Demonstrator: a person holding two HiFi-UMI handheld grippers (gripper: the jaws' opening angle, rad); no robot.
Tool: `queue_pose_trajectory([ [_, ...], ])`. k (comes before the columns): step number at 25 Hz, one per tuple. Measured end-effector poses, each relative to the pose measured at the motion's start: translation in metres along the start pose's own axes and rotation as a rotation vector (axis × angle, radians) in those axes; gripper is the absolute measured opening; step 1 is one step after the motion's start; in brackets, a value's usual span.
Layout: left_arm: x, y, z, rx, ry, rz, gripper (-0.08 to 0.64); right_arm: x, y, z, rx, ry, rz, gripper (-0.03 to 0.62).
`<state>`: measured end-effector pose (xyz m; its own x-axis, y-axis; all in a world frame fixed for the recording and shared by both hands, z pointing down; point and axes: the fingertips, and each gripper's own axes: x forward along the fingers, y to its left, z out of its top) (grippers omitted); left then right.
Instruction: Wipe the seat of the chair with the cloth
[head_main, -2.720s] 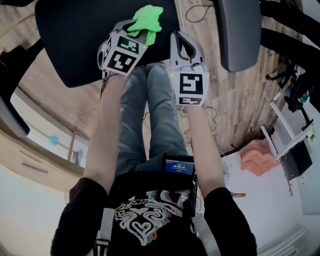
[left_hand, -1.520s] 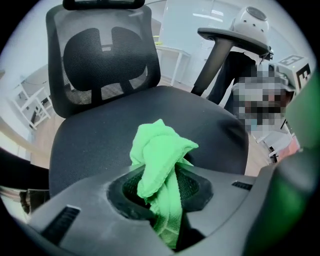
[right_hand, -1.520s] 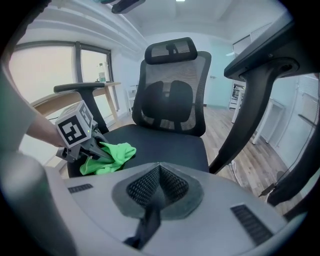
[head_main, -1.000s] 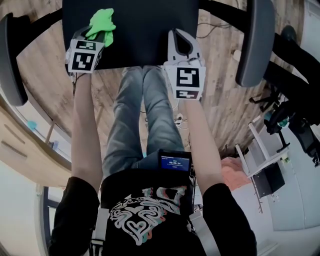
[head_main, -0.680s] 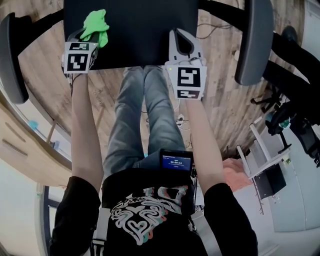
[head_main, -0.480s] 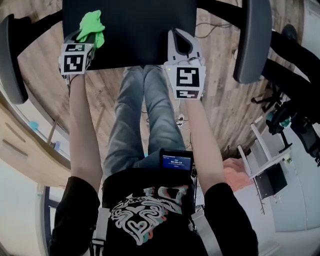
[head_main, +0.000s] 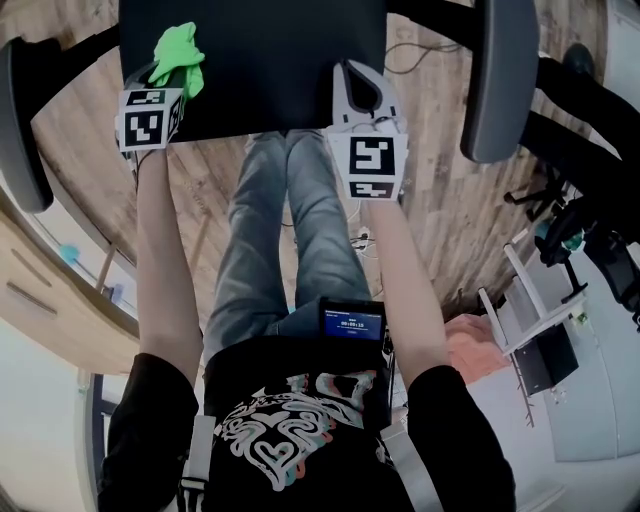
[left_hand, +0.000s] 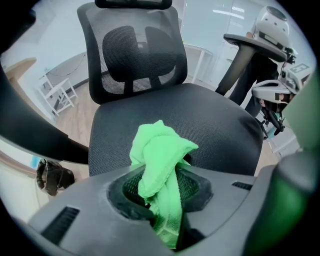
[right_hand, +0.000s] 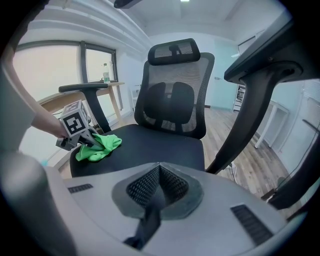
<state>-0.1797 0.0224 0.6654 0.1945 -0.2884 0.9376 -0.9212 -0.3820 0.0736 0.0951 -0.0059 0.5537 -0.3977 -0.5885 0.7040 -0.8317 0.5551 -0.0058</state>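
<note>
Partly hidden, cloth (left_hand: 161, 155) pinched by left tool (left_hand: 164, 202) on seat (left_hand: 222, 125); right tool (right_hand: 158, 186) closed.

Chair seat (head_main: 260, 60) in front of the person, cloth (head_main: 177, 52) on the seat's front left corner, left gripper (head_main: 166, 80) there with the cloth between its jaws, right gripper (head_main: 357, 80) over the seat's front right edge, armrest (head_main: 500, 80) at the seat's right side, backrest (left_hand: 135, 55) behind the seat.

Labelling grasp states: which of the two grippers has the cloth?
The left gripper: its jaws are shut on the green cloth, over the chair seat. The right gripper has its jaws together with nothing between them.
</note>
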Motion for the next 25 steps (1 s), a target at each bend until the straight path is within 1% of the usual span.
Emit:
queue_pose_trajectory([
  [5,0.000,0.001,0.000,0.001,-0.006,0.010,0.104,-0.001,-0.001,0.001,0.012,-0.005,-0.005,0.000],
  [17,0.004,-0.005,0.007,-0.006,0.003,0.013,0.104,-0.007,-0.014,-0.014,0.054,0.004,-0.031,0.000],
  [21,0.011,-0.015,0.012,-0.006,-0.007,-0.017,0.104,-0.005,-0.017,-0.017,0.062,0.006,-0.043,0.000],
  [25,0.025,-0.043,0.030,0.045,-0.012,-0.075,0.104,-0.008,-0.023,-0.020,0.069,0.007,-0.054,0.000],
])
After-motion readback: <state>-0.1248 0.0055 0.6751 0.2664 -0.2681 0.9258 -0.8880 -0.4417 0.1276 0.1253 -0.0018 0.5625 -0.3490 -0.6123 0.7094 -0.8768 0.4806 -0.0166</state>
